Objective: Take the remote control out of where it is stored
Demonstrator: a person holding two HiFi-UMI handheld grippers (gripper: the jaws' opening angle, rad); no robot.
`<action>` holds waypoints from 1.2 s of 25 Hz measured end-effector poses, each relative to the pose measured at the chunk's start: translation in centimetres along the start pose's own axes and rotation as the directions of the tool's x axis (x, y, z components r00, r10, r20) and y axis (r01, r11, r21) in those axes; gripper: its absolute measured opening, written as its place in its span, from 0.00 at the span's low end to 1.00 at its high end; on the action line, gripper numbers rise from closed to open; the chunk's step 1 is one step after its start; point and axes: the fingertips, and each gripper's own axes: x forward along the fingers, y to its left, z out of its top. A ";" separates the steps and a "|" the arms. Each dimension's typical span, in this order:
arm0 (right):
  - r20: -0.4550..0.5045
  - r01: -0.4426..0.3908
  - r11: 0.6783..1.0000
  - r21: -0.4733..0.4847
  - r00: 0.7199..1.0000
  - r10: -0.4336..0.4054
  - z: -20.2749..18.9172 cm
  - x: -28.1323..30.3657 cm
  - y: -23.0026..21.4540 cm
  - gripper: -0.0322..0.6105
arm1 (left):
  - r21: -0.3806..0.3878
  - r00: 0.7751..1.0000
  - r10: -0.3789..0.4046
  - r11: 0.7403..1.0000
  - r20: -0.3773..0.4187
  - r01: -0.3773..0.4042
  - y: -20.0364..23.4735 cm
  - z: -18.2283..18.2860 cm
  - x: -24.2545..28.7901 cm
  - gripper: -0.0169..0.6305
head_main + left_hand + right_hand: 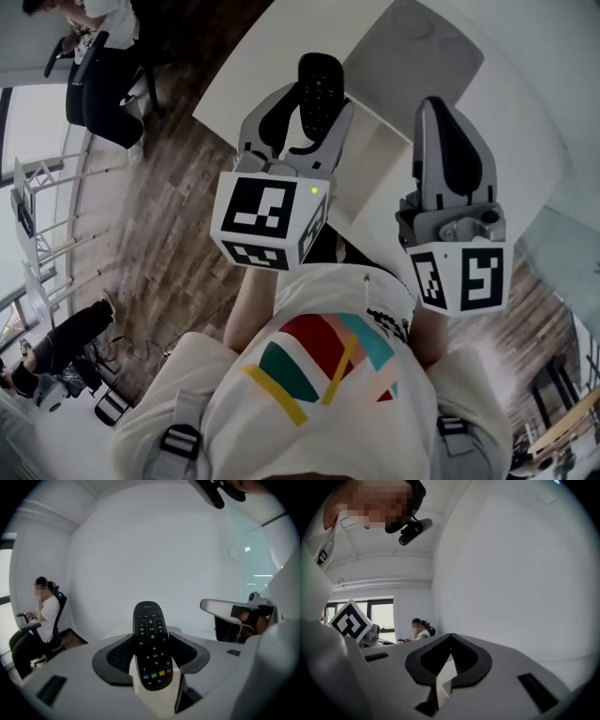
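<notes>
A black remote control with coloured buttons stands upright between the jaws of my left gripper, lifted well above the floor. In the left gripper view the remote control fills the gap of the left gripper, both dark pads pressed on its sides and its top sticking out past the tips. My right gripper is held up beside it, jaws together, with nothing in them. In the right gripper view the right gripper has its tips touching against a white wall.
A white desk with a grey pad lies below the grippers, with wood floor to its left. One person sits on a chair at the upper left, and another person sits at the lower left.
</notes>
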 end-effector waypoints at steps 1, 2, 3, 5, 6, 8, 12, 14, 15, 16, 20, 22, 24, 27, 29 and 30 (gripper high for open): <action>0.016 -0.004 1.000 -0.005 1.000 0.004 0.8 0.1 0.3 0.05 | 0.008 0.999 0.007 1.000 0.044 -0.008 0.2 1.4 -0.8 0.41; 0.032 -0.006 1.000 -0.010 0.999 0.007 1.6 0.1 0.6 0.05 | 0.018 0.996 0.013 1.000 0.085 -0.015 0.4 2.7 -1.7 0.41; 0.050 -0.007 1.000 -0.012 0.999 0.007 2.4 0.0 0.9 0.05 | 0.031 0.992 0.015 0.999 0.124 -0.019 0.5 4.0 -2.7 0.41; 0.081 -0.001 1.000 -0.015 0.997 0.002 4.0 -0.5 1.0 0.05 | 0.064 0.982 0.007 0.998 0.190 -0.020 0.0 6.2 -4.1 0.41; 0.096 0.004 1.000 -0.020 0.995 -0.002 4.8 -1.0 0.9 0.05 | 0.082 0.975 0.003 0.996 0.223 -0.022 -0.4 7.1 -4.7 0.41; 0.129 0.007 0.999 -0.045 0.992 -0.001 6.4 -1.8 1.1 0.05 | 0.108 0.956 0.005 0.993 0.295 -0.039 -0.9 8.7 -6.1 0.41; 0.169 0.002 0.993 -0.115 0.986 0.017 8.6 -2.4 2.8 0.05 | 0.108 0.892 0.027 0.991 0.450 -0.084 -0.4 11.6 -9.6 0.41; 0.165 0.014 0.991 -0.137 0.986 0.009 8.9 -2.8 3.2 0.05 | 0.116 0.871 0.019 0.990 0.490 -0.086 -0.6 12.3 -10.8 0.41; 0.161 0.022 0.990 -0.142 0.987 0.001 8.9 -2.9 3.2 0.05 | 0.118 0.864 0.016 0.989 0.503 -0.087 -0.8 12.5 -11.2 0.41; 0.157 0.030 0.989 -0.145 0.988 -0.007 8.8 -3.0 3.1 0.05 | 0.116 0.855 0.016 0.989 0.518 -0.089 -1.0 12.7 -11.6 0.41; 0.149 0.064 0.987 -0.146 0.988 -0.042 8.1 -3.6 2.5 0.05 | 0.103 0.829 0.031 0.989 0.558 -0.106 -1.5 13.1 -12.6 0.41; 0.155 0.073 0.988 -0.138 0.987 -0.052 8.1 -3.8 2.3 0.05 | 0.109 0.834 0.032 0.988 0.551 -0.110 -1.5 13.0 -12.6 0.41; 0.157 0.076 0.988 -0.133 0.986 -0.055 8.3 -3.7 2.2 0.05 | 0.110 0.836 0.032 0.988 0.548 -0.110 -1.4 12.9 -12.7 0.41; 0.151 0.078 0.988 -0.132 0.987 -0.057 8.3 -3.7 2.1 0.05 | 0.116 0.827 0.035 0.986 0.561 -0.120 -1.5 13.2 -13.1 0.41; 0.148 0.081 0.988 -0.134 0.987 -0.061 8.2 -3.8 1.9 0.05 | 0.122 0.819 0.030 0.985 0.572 -0.121 -1.8 13.5 -13.3 0.41; 0.148 0.083 0.987 -0.137 0.987 -0.063 8.2 -4.0 1.8 0.05 | 0.124 0.818 0.026 0.985 0.575 -0.118 -1.9 13.5 -13.4 0.41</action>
